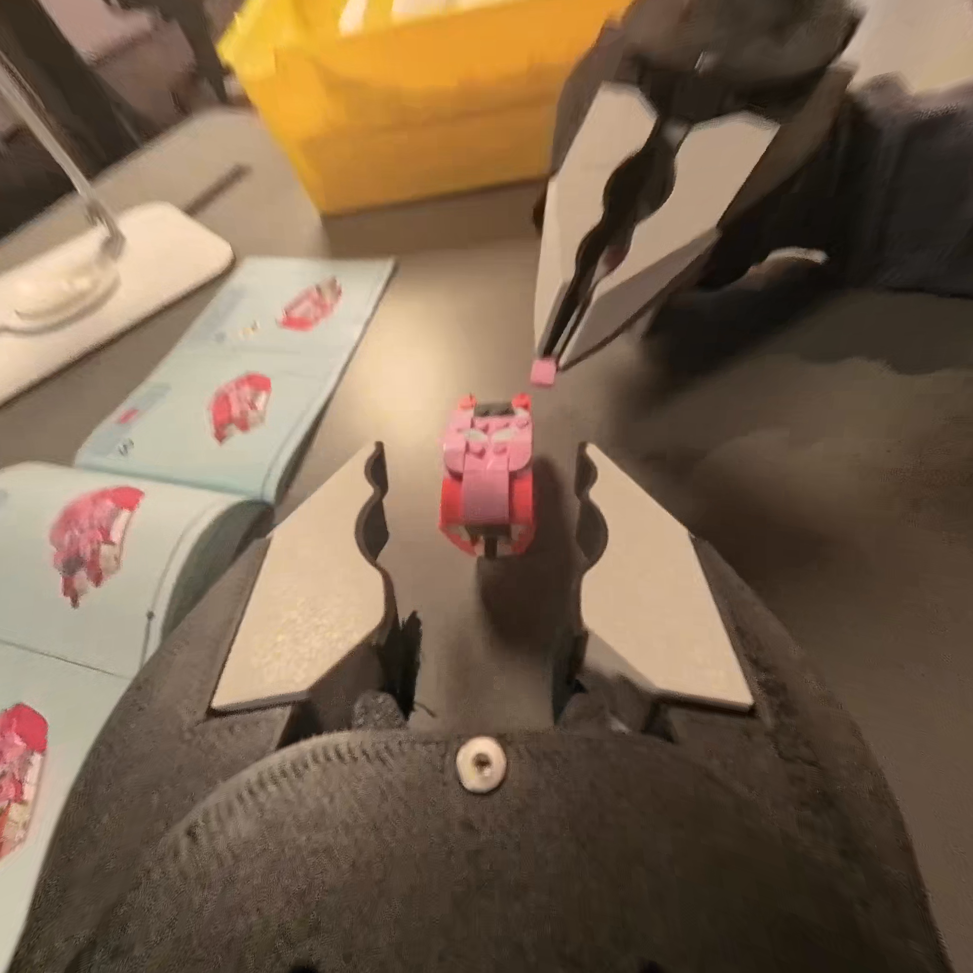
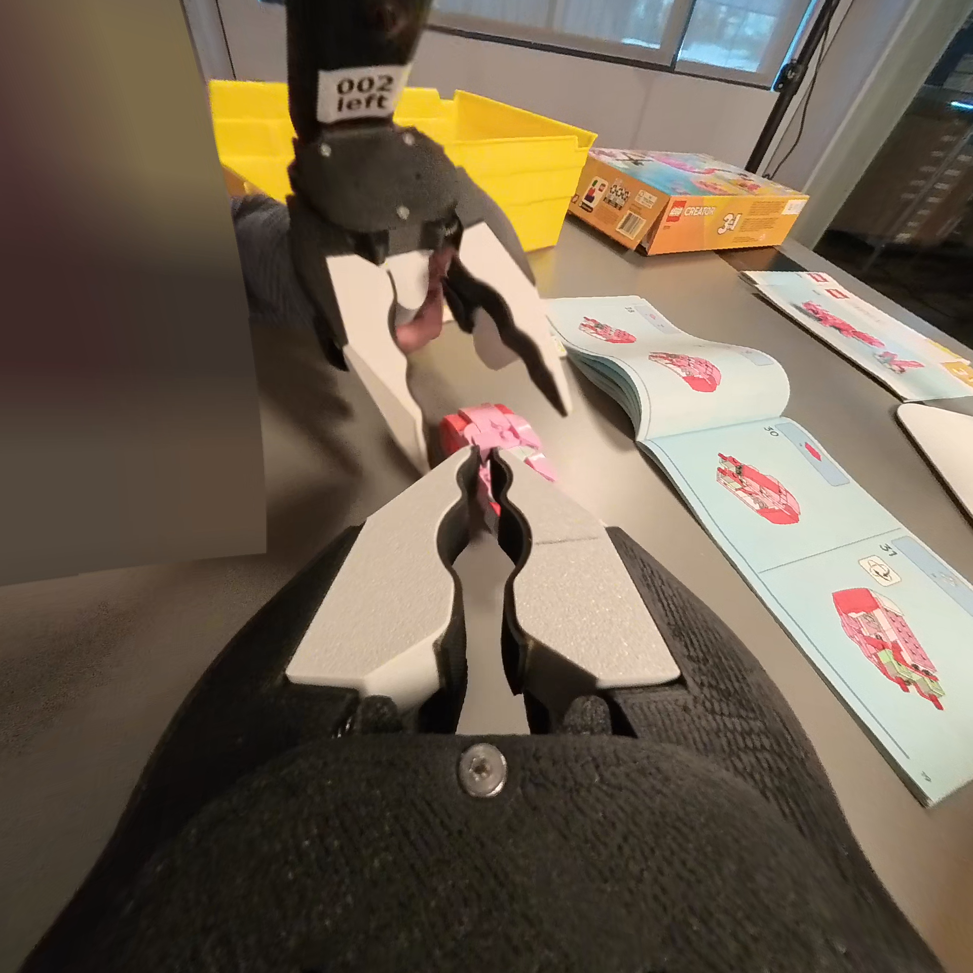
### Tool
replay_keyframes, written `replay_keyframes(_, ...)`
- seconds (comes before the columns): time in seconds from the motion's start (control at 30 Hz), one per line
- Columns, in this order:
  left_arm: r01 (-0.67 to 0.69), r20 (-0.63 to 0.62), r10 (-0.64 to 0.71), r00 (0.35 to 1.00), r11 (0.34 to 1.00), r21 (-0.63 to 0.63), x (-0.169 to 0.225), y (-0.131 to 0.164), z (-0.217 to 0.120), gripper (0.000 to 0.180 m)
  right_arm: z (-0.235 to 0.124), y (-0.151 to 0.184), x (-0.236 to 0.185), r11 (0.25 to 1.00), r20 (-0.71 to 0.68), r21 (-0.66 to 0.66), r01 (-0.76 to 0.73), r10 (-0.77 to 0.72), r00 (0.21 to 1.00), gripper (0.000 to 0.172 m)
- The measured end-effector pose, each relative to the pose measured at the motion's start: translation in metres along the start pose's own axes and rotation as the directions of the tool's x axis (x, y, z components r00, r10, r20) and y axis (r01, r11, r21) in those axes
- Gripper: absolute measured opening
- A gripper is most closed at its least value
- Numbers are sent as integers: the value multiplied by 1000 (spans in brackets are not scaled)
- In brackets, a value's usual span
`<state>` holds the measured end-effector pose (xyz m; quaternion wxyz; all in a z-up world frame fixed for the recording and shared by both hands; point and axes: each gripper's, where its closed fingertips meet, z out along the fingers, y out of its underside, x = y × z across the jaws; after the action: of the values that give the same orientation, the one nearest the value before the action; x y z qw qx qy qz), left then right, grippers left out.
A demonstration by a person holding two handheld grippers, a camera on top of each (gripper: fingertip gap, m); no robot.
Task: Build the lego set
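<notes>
A pink-and-red brick model [image 1: 487, 476] stands on the grey desk [image 1: 737, 500], between the released left tongs [image 1: 479, 453], untouched. The right tongs [image 2: 487, 458] clench a small pink brick [image 1: 542, 371] just beside it. An open booklet [image 1: 237, 368] lies left; right is free.

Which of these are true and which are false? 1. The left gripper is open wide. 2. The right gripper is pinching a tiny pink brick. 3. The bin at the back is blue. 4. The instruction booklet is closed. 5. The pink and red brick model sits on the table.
1. True. The left gripper has its fingers spread apart, and neither touches the pink and red brick model between them.
2. True. The right gripper is shut on a small pink brick at its fingertips.
3. False. The bin is yellow.
4. False. The instruction booklet lies open, showing pictures of a red and pink build.
5. True. It rests on the grey table.
</notes>
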<state>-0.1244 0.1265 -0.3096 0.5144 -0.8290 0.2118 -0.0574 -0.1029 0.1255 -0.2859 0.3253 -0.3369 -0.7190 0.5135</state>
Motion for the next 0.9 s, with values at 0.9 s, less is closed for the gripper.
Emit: replay_keyframes(0.9,131,-167,-116,979,988,80,12,-14,8,41,-3,-7,1,998,-15,-38,-59,59,998,1)
